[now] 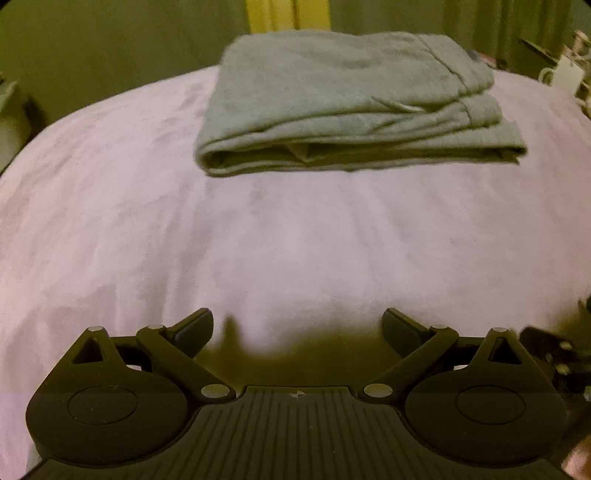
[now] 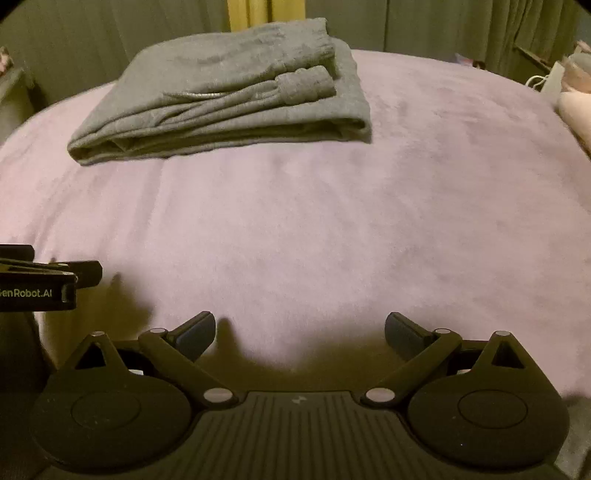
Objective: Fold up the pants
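Note:
Grey pants (image 1: 347,107) lie folded in a thick stack on the far part of a pink bed cover (image 1: 184,229). In the right wrist view the pants (image 2: 229,103) lie far left, ribbed cuffs on top. My left gripper (image 1: 297,325) is open and empty, well short of the pants, above the cover's near edge. My right gripper (image 2: 300,328) is open and empty too, at the near edge. The left gripper's side (image 2: 40,284) shows at the left edge of the right wrist view.
Green curtains (image 2: 424,26) hang behind the bed, with a yellow strip (image 1: 273,14) between them. A white bag and pale bedding (image 2: 569,92) sit at the right. A white mug (image 1: 554,75) stands at the far right. Bare cover lies between the grippers and the pants.

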Available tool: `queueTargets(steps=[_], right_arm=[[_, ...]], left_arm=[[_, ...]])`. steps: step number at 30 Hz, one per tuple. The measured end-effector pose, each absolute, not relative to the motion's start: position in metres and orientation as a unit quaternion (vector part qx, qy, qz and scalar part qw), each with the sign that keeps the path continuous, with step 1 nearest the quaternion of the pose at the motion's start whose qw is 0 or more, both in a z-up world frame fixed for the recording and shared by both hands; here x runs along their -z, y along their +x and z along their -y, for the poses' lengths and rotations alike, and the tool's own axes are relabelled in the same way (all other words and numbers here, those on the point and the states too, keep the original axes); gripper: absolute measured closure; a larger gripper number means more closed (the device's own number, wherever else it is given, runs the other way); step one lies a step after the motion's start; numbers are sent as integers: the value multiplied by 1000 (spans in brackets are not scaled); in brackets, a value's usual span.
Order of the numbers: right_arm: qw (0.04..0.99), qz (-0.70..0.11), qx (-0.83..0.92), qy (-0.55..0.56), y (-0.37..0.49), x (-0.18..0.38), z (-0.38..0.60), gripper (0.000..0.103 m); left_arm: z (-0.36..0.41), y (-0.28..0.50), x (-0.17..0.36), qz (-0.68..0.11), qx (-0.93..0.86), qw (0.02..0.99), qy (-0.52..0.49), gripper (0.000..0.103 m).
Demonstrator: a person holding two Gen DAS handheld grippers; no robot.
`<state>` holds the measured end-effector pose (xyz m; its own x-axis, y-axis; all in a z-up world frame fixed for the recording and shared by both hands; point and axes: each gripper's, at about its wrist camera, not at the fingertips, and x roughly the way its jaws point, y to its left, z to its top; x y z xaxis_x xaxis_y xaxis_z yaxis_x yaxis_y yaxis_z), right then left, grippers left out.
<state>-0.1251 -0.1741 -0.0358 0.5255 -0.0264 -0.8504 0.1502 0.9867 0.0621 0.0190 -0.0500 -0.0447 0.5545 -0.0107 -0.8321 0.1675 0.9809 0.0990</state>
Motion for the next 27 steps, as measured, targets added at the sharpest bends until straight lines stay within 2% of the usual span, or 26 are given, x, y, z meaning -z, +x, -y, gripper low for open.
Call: queueTargets(steps=[6,12,18,27], right_arm=[[879,-473,40,45,-135,22,161,5],[876,-478,57,31,-118,-5,157,4],[874,-478,63,65,-100,-26,167,4],[877,-473,73,44,-86,-42,163,4]], left_arm=[[48,11,24,-429,-37,894,122,2],[39,9,-9,-424,7,903,66,2],[55,16,-28,-418,7,903,99,2],[65,28,-34,-426,-1,900,95,2]])
